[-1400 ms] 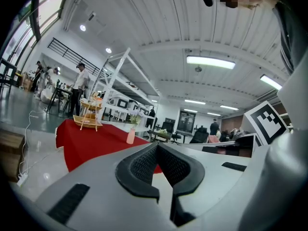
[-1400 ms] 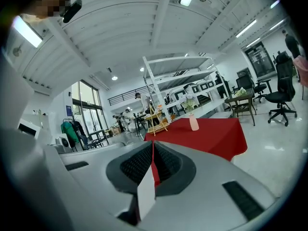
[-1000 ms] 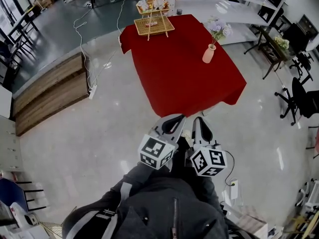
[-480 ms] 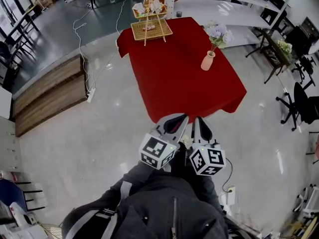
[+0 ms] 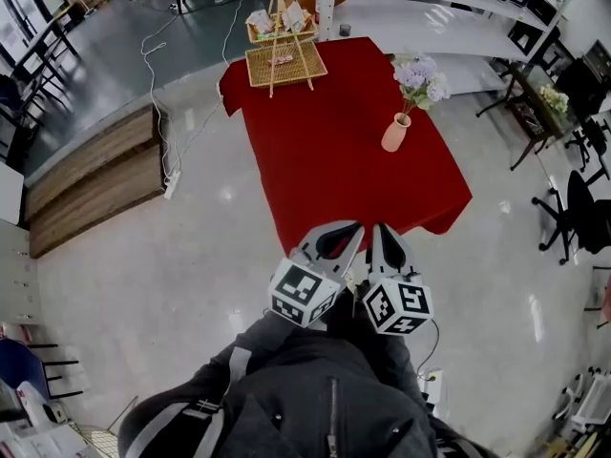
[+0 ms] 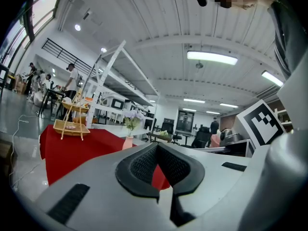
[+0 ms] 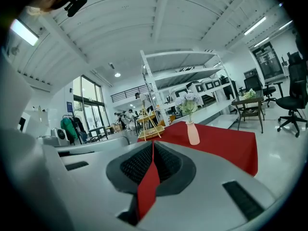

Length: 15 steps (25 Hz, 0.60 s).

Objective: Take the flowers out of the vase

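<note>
Lilac flowers (image 5: 420, 72) in pink vase (image 5: 394, 133) on red-clothed table (image 5: 325, 151), upper right of centre, left gripper (image 5: 349, 227) and right gripper (image 5: 380, 229) side by side at lower centre, jaws closed on nothing.

The person has walked closer to the table (image 5: 329, 160). Its near edge now comes right up to the tips of the left gripper (image 5: 346, 227) and the right gripper (image 5: 381, 228). The vase (image 5: 394, 133) and its flowers (image 5: 421, 72) sit lower in the head view, nearer both grippers.
</note>
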Motion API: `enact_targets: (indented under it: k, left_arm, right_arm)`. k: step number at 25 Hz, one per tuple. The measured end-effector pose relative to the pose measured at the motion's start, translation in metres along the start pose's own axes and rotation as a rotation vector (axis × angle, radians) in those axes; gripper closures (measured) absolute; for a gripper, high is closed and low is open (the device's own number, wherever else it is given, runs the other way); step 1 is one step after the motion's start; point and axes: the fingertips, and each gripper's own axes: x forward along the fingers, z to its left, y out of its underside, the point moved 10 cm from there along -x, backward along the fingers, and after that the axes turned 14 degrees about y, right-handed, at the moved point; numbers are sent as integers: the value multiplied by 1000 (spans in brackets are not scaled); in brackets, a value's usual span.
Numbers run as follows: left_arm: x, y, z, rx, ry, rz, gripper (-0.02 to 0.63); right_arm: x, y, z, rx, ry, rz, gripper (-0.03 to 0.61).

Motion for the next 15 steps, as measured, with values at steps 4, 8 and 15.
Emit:
enact_targets:
  k: [4, 8, 15]
  left_arm:
    - [23, -5, 11, 4, 1, 12, 604]
    - [47, -8, 27, 3, -18, 12, 604]
    - [87, -18, 58, 2, -51, 2, 604]
  right_arm:
    - [23, -10, -9, 7, -22, 7, 565]
    - [46, -21, -24, 8, -31, 6, 565]
    - [88, -41, -52, 7, -35, 4, 565]
